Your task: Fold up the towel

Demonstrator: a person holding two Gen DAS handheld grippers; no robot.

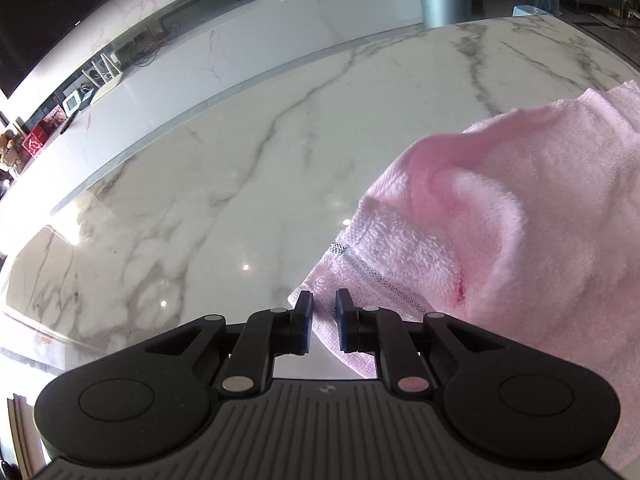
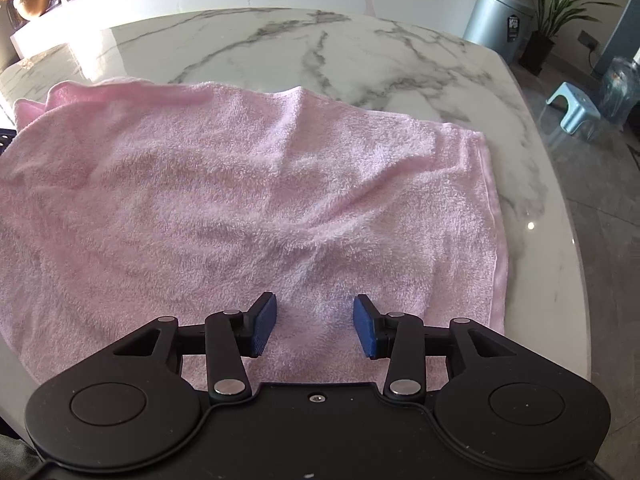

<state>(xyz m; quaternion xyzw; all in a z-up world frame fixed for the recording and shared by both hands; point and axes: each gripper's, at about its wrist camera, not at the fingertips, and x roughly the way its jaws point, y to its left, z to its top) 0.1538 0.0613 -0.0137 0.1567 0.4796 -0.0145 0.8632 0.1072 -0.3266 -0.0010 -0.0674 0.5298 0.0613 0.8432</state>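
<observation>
Pink terry fills the near field of both views. In the left wrist view the left gripper (image 1: 324, 326) has its jaws drawn narrow on the hemmed corner of the towel (image 1: 500, 240), the woven border strip running between the pads; from there the cloth rises in a bunched fold toward 2 o'clock. In the right wrist view the right gripper (image 2: 315, 326) stands partly open over the towel's (image 2: 240, 184) near edge, its blue pads (image 2: 264, 322) apart and clear of the pile, nothing pinched. The towel lies rumpled across the marble bench (image 2: 360, 52), its right hem toward 3 o'clock and a lifted corner at 10 o'clock. Beyond the bench's far edge, at 1 o'clock, stand a grey bin (image 2: 500, 16) and a potted plant (image 2: 556, 8); a pale blue stool (image 2: 572, 112) sits on the floor at 2 o'clock.
</observation>
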